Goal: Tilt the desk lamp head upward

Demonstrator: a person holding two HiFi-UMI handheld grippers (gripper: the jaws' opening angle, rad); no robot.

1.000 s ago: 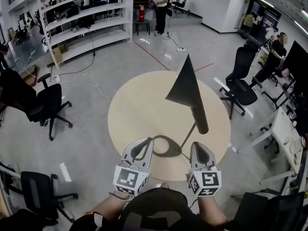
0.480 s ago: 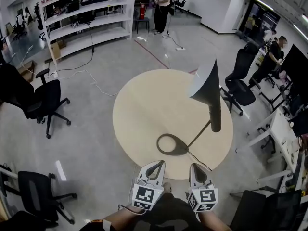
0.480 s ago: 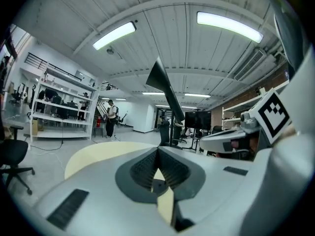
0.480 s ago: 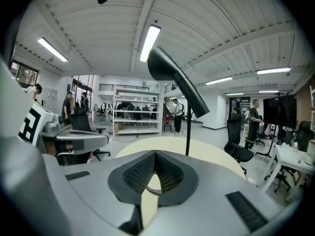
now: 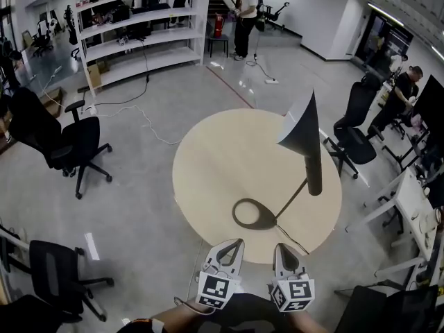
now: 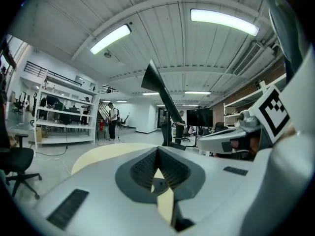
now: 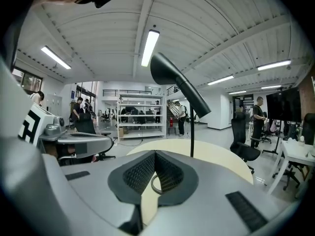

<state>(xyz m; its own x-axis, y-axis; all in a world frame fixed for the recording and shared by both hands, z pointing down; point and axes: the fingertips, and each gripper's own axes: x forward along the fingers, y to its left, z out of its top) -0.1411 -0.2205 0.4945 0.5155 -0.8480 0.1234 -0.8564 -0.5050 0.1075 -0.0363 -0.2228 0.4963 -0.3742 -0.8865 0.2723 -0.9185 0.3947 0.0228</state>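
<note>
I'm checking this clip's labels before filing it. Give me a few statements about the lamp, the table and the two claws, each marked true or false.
The desk lamp stands on the round table. True.
The left claw grips the lamp head. False: it is shut on nothing, by the table's near edge, clear of the lamp.
The right claw has its jaws together. True.
The lamp's base is a solid square block. False: it is an open, rounded loop.
</note>
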